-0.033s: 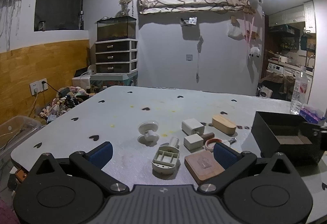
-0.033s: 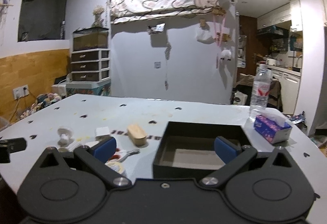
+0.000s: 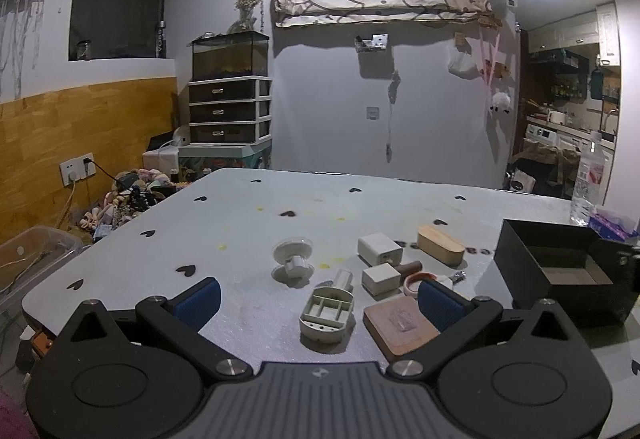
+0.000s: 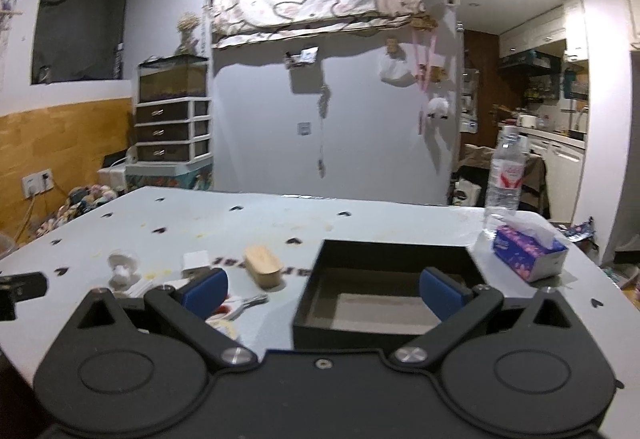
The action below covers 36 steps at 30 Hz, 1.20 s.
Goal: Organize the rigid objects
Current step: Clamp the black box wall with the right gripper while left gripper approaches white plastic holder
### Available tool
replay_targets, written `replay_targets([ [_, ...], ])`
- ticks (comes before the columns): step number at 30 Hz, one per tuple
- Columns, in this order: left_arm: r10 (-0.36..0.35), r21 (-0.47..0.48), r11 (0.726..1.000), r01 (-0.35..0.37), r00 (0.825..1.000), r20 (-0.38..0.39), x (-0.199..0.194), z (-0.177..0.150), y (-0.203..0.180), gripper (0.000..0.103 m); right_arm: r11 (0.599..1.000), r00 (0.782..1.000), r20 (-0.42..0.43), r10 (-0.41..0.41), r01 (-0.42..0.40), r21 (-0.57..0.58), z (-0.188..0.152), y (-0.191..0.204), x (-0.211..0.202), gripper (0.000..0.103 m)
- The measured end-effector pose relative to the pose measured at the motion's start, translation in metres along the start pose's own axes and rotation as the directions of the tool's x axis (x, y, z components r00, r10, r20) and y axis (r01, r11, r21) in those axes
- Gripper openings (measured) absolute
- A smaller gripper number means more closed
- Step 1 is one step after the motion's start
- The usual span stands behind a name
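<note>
Both our grippers, left (image 3: pixel 318 293) and right (image 4: pixel 322 287), hung with jaws wide apart and empty. The little hard bits sat clustered at 12 o'clock from the left one: a compartmented plastic holder (image 3: pixel 327 313), which looked light and stiff, best pinched across its walls, and a flat wooden block (image 3: pixel 400 325). The matte black box (image 4: pixel 384 293) sat open at 12 o'clock from the right.

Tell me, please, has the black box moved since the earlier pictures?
No. The black box sits the same way relative to the tissue box and the wooden block.
</note>
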<state>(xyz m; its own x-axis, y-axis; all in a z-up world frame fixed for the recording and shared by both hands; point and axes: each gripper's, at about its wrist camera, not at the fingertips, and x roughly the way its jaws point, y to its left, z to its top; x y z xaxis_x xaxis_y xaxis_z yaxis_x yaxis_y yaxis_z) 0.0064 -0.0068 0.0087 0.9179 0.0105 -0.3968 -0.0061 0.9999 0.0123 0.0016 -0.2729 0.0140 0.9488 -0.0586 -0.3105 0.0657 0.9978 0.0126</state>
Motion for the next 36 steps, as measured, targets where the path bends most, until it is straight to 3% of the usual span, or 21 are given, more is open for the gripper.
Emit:
replay_targets([
  [10, 0.016, -0.022, 1.0, -0.017, 1.0, -0.024, 0.019, 0.004, 0.011, 0.103, 0.99, 0.99, 0.021, -0.139, 0.138, 0.036, 0.005, -0.047, 0.008, 0.103],
  [13, 0.015, -0.022, 1.0, -0.016, 0.999, -0.036, 0.026, 0.002, 0.011, 0.103, 0.977, 0.978, -0.001, -0.206, 0.206, 0.059, 0.007, -0.066, 0.016, 0.103],
  [18, 0.028, -0.039, 0.999, -0.031, 0.997, -0.077, 0.048, -0.007, 0.012, 0.103, 0.962, 0.969, -0.028, -0.244, 0.245, 0.118, 0.004, -0.102, 0.03, 0.103],
  [25, 0.02, -0.036, 0.999, -0.025, 0.992, -0.121, 0.073, -0.024, 0.01, 0.103, 0.951, 0.952, -0.174, -0.251, 0.276, 0.139, -0.005, -0.138, 0.06, 0.102],
  [28, 0.019, -0.033, 0.999, -0.025, 0.987, -0.157, 0.086, -0.03, 0.01, 0.103, 0.955, 0.952, -0.211, -0.22, 0.254, 0.153, -0.008, -0.148, 0.072, 0.09],
  [32, 0.024, -0.072, 0.997, -0.041, 0.975, -0.22, 0.107, -0.036, 0.016, 0.103, 0.964, 0.944, -0.284, -0.165, 0.215, 0.155, -0.013, -0.157, 0.094, 0.063],
  [36, 0.017, -0.107, 0.993, -0.048, 0.962, -0.271, 0.123, -0.039, 0.025, 0.103, 0.971, 0.934, -0.332, -0.133, 0.19, 0.145, -0.015, -0.157, 0.109, 0.045],
])
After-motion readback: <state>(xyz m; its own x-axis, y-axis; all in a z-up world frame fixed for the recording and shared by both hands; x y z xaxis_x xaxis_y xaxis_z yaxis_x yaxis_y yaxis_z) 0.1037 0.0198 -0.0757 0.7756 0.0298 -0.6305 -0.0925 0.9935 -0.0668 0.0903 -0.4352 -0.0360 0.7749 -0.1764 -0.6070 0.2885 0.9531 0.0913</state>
